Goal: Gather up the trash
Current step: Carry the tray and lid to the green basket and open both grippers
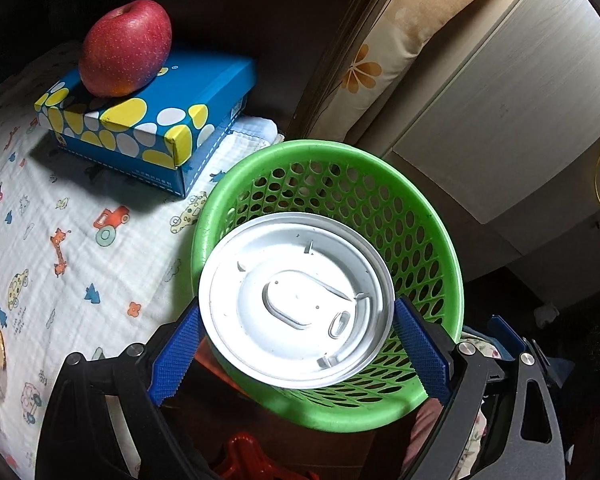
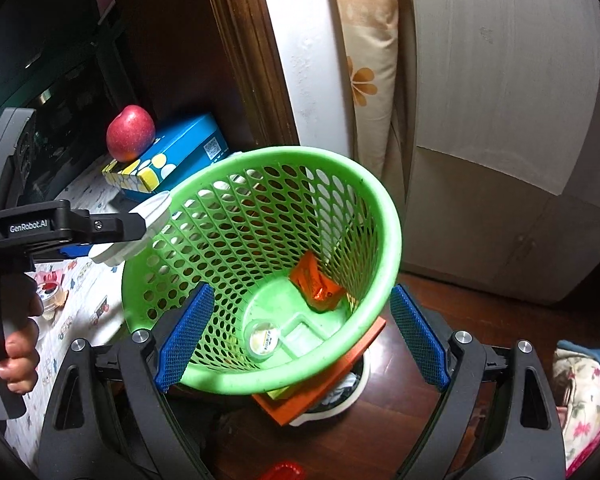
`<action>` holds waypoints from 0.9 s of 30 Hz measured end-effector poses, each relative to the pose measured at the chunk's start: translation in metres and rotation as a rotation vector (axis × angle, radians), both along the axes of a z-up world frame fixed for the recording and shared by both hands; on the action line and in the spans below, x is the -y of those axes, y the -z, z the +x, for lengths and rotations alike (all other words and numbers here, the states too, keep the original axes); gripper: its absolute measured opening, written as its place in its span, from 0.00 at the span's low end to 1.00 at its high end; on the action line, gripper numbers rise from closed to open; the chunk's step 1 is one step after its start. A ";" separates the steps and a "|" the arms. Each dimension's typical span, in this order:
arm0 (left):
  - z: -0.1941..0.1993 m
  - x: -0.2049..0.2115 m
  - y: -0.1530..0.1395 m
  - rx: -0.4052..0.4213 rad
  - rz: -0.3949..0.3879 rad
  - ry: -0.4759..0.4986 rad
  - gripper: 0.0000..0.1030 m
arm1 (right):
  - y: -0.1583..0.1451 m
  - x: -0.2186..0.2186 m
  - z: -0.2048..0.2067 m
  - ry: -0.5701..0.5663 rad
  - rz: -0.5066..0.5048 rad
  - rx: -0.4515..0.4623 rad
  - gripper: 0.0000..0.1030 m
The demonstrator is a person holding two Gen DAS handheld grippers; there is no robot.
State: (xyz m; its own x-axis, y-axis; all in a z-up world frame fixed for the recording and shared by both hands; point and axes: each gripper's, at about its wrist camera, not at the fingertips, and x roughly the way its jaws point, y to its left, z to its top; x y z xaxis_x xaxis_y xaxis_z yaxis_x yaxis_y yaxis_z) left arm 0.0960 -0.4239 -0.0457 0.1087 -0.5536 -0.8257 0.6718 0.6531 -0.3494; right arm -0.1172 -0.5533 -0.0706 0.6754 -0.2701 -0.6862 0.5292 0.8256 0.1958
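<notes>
While the left gripper (image 1: 296,344) tilts down clamping the white lid (image 1: 296,300), the right gripper (image 2: 300,336) gapes empty.

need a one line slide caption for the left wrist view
Left gripper holds a white cup lid over the green mesh basket, beside an apple on a blue box.

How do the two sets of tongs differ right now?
The left tongs are shut on a white plastic lid, gripping its edges; the right tongs are open and hold nothing. The left tongs carry the lid over the near rim of the green basket; the right tongs frame the basket lower down, their blue pads clear of its mesh. Both point down towards the basket and have textured blue pads.
</notes>
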 end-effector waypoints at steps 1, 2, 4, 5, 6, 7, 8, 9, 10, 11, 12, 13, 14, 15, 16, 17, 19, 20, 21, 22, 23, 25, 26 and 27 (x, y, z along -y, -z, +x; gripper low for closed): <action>-0.001 0.002 0.001 -0.005 0.002 0.005 0.87 | 0.000 0.000 -0.001 0.002 0.003 0.004 0.86; -0.002 0.004 0.003 -0.016 0.005 0.012 0.88 | 0.000 0.000 -0.003 0.004 0.006 0.007 0.86; -0.004 0.007 0.004 -0.026 0.004 0.022 0.90 | -0.001 0.001 -0.005 0.007 0.010 0.012 0.86; -0.004 0.009 0.004 -0.027 0.001 0.028 0.90 | -0.001 0.001 -0.006 0.009 0.011 0.014 0.86; -0.005 0.010 0.004 -0.025 -0.002 0.031 0.91 | -0.002 0.001 -0.007 0.010 0.012 0.016 0.86; -0.006 0.010 0.004 -0.024 -0.003 0.033 0.91 | -0.002 0.001 -0.008 0.011 0.013 0.017 0.86; -0.005 0.010 0.004 -0.026 -0.005 0.035 0.91 | -0.002 0.001 -0.008 0.013 0.013 0.018 0.86; -0.006 0.008 0.003 -0.026 -0.008 0.035 0.91 | -0.002 0.000 -0.009 0.012 0.014 0.019 0.86; -0.007 0.005 0.002 -0.019 -0.009 0.034 0.91 | -0.003 -0.001 -0.009 0.011 0.014 0.020 0.86; -0.007 0.001 0.000 -0.010 -0.011 0.031 0.91 | -0.003 -0.002 -0.009 0.007 0.013 0.021 0.86; -0.007 -0.004 -0.001 -0.003 -0.015 0.026 0.91 | -0.004 -0.003 -0.009 0.004 0.012 0.021 0.86; -0.006 -0.009 -0.003 0.002 -0.017 0.022 0.91 | -0.005 -0.005 -0.008 0.000 0.011 0.023 0.86; -0.006 -0.014 -0.003 0.007 -0.016 0.016 0.91 | -0.006 -0.007 -0.008 -0.005 0.011 0.025 0.86; -0.005 -0.021 -0.004 0.014 -0.013 0.008 0.91 | -0.007 -0.008 -0.007 -0.008 0.010 0.027 0.86; -0.005 -0.028 -0.005 0.020 -0.015 0.001 0.91 | -0.008 -0.010 -0.006 -0.012 0.006 0.028 0.86; -0.004 -0.036 -0.005 0.028 -0.016 -0.011 0.91 | -0.009 -0.012 -0.005 -0.015 0.005 0.030 0.86; -0.002 -0.052 -0.007 0.046 -0.008 -0.039 0.91 | -0.012 -0.017 -0.001 -0.031 0.006 0.034 0.86; 0.000 -0.060 -0.007 0.052 -0.011 -0.049 0.91 | -0.013 -0.021 0.001 -0.041 0.005 0.035 0.86; 0.001 -0.070 -0.008 0.063 -0.012 -0.067 0.91 | -0.015 -0.024 0.004 -0.051 0.003 0.035 0.86; 0.002 -0.079 -0.009 0.071 -0.008 -0.081 0.91 | -0.016 -0.029 0.008 -0.066 -0.001 0.035 0.86; 0.003 -0.089 -0.009 0.080 -0.006 -0.100 0.91 | -0.017 -0.033 0.011 -0.079 -0.004 0.035 0.86; 0.006 -0.109 -0.010 0.096 -0.003 -0.134 0.91 | -0.020 -0.043 0.019 -0.110 -0.006 0.035 0.86; 0.007 -0.118 -0.011 0.105 0.003 -0.151 0.91 | -0.021 -0.048 0.023 -0.126 -0.009 0.035 0.86; 0.008 -0.127 -0.011 0.113 0.005 -0.166 0.91 | -0.022 -0.053 0.027 -0.140 -0.011 0.033 0.86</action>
State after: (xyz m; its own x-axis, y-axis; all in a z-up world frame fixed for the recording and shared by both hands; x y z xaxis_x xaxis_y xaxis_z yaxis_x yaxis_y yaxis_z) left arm 0.1039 -0.2970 -0.0351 0.2899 -0.5162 -0.8059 0.5897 0.7596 -0.2744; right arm -0.0900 -0.5005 -0.0487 0.7295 -0.1792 -0.6601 0.4020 0.8931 0.2018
